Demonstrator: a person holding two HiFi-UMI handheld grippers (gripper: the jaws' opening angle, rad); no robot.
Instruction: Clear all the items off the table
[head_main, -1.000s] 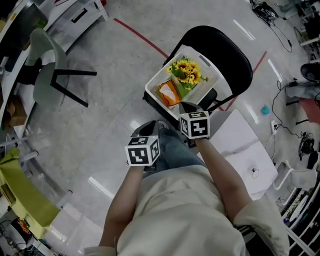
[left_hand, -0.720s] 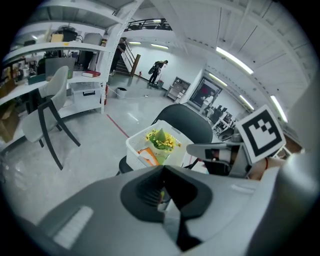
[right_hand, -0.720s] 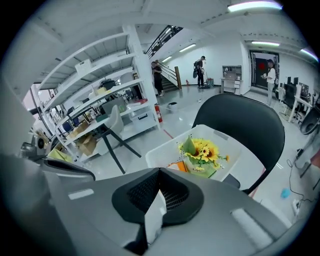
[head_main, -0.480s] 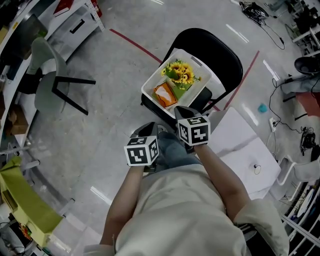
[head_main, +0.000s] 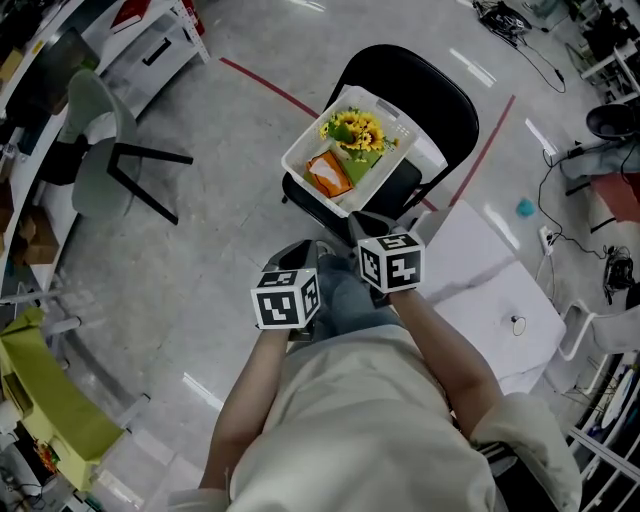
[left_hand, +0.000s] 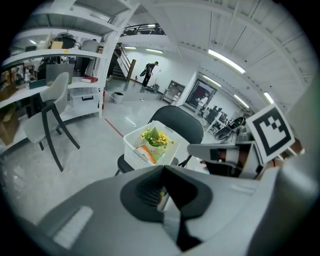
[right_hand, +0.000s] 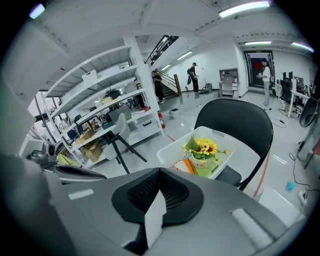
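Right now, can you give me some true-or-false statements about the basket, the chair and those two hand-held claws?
The white basket holds sunflowers and an orange packet. True.
The basket stands on the floor. False: it sits on the black chair.
The left gripper and the right gripper are both shut. True.
The right gripper holds the orange packet. False: the packet lies in the basket beside the sunflowers.
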